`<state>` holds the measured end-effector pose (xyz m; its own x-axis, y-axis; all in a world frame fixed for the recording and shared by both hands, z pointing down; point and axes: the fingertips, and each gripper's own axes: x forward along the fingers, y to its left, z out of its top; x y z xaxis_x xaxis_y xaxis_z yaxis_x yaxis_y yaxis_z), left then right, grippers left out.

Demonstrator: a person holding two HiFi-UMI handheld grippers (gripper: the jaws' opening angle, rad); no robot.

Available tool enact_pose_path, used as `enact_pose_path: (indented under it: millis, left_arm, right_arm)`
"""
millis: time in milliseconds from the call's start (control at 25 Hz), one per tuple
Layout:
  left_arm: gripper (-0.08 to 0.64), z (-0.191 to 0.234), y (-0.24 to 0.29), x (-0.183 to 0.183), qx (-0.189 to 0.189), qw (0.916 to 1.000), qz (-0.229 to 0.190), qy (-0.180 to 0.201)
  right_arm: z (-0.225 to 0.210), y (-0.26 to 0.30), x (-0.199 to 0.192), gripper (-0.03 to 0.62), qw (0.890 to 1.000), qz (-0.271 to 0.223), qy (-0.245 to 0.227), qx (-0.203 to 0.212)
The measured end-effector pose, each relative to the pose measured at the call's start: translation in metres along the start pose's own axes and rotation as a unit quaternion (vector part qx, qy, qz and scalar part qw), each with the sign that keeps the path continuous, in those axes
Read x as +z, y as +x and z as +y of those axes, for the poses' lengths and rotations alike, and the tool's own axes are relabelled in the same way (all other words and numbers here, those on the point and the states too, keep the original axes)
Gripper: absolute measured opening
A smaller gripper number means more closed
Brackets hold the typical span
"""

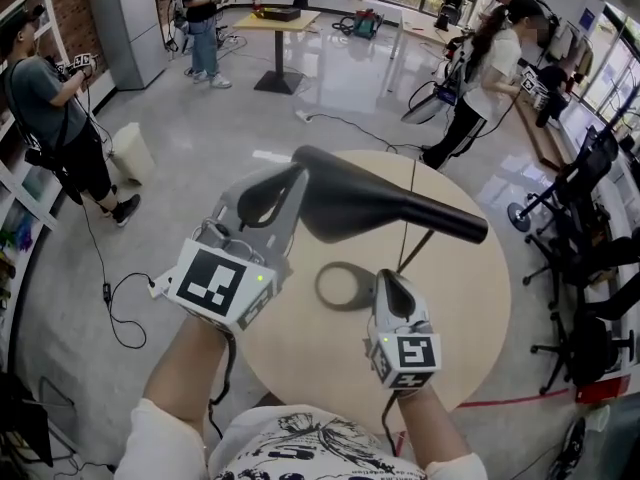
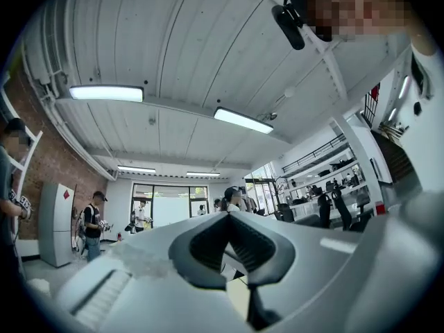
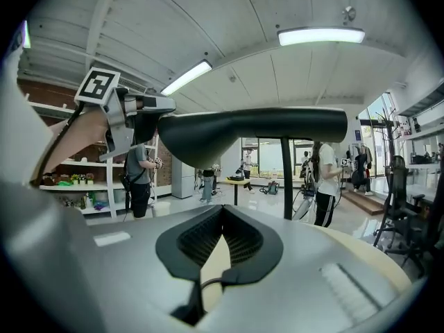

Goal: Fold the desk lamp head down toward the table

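A black desk lamp stands on the round beige table. Its long head lies about level, high above its ring base, on a thin stem. My left gripper is shut, and its tips rest against the left end of the head. The left gripper view shows nothing between its jaws. My right gripper is shut and empty, low over the table right beside the ring base. From the right gripper I see the head overhead, the stem and the left gripper at its end.
A lamp cord runs off the table's far edge to the floor. Black office chairs crowd the right side. Several people stand around the room, one by shelves at the left. A small table stands at the back.
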<state>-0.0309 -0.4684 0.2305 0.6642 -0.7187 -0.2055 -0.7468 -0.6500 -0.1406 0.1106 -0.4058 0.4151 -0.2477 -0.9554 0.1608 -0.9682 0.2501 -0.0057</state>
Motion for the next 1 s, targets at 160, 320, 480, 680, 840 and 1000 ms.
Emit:
enact_pose_path:
  millis: [160,320,480,680,840,1000]
  left_arm:
    - [0.005,0.003,-0.001,-0.015,0.003,0.9999,0.015,-0.007]
    - [0.005,0.005,-0.001,-0.03,0.004,0.9994,0.029,-0.018]
    - [0.005,-0.003,-0.001,-0.046,-0.017,0.9986,0.042,-0.027]
    - [0.005,-0.014,-0.004,-0.064,-0.019,0.9975,0.052,-0.044]
    - [0.005,-0.016,-0.007,-0.08,-0.021,0.9956,0.064,-0.064]
    - [0.005,-0.02,-0.01,-0.103,-0.024,0.9931,0.087,-0.076]
  right_arm:
    - [-0.001,0.003,-0.008,0.008,1.0,0.01,-0.003,-0.004]
    - [-0.002,0.005,-0.013,0.008,1.0,0.018,-0.001,-0.006]
    - [-0.003,0.004,-0.015,0.008,1.0,0.022,-0.001,-0.007]
    - [-0.012,-0.001,-0.023,0.008,1.0,0.028,0.001,-0.01]
    - [-0.013,-0.002,-0.028,0.008,0.999,0.032,0.003,-0.014]
    - [-0.015,-0.002,-0.036,0.008,0.999,0.042,0.005,-0.019]
